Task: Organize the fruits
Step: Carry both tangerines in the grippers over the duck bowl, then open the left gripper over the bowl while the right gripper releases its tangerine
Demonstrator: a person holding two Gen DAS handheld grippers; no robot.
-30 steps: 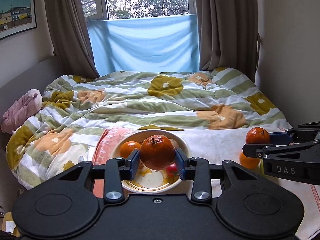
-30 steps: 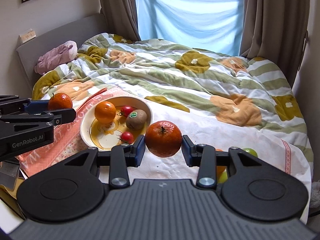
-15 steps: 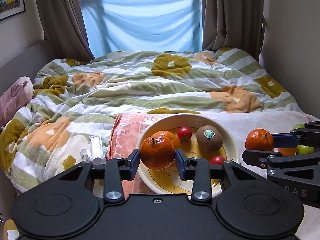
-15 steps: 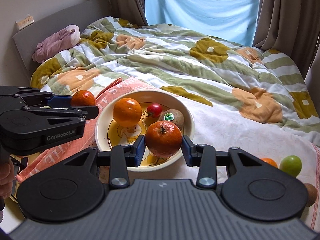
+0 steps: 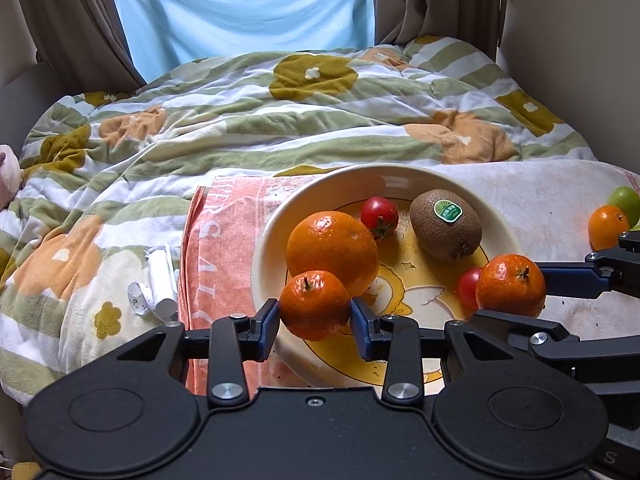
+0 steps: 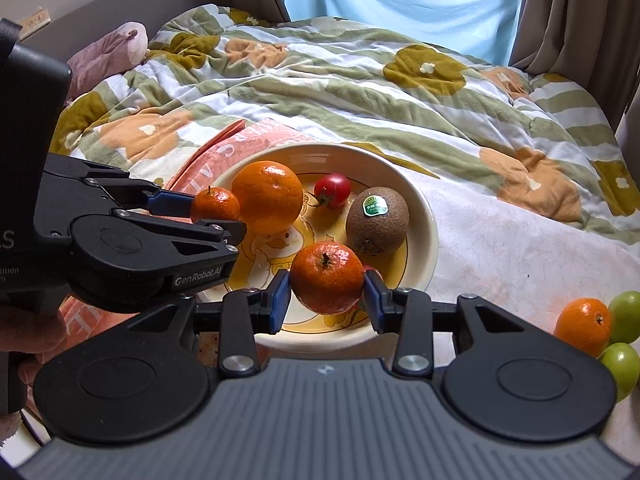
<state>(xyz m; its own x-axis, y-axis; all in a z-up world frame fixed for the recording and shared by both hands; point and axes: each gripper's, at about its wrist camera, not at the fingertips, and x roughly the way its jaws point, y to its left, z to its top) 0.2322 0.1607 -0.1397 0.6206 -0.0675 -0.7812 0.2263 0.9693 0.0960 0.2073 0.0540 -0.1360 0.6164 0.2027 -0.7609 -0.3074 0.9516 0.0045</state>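
My left gripper [image 5: 315, 322] is shut on a small mandarin [image 5: 314, 305] and holds it over the near left side of a cream bowl [image 5: 400, 178]. My right gripper [image 6: 327, 302] is shut on another mandarin [image 6: 326, 276], held over the bowl's [image 6: 428, 216] near side. Inside the bowl lie a large orange [image 5: 332, 250], a kiwi [image 5: 446, 224] with a green sticker, and two cherry tomatoes [image 5: 379, 216]. In the right wrist view the left gripper [image 6: 224, 216] comes in from the left with its mandarin [image 6: 215, 204].
The bowl stands on an orange-pink towel [image 5: 224, 248] over a flowered quilt [image 5: 280, 120] on a bed. On the white cloth to the right lie an orange fruit [image 6: 584, 320] and two green ones [image 6: 622, 364]. White paper scraps [image 5: 160, 284] lie left of the towel.
Both grippers have come down and forward with their mandarins, from beside the bowl to just above its inside. The bowl now fills more of both views.
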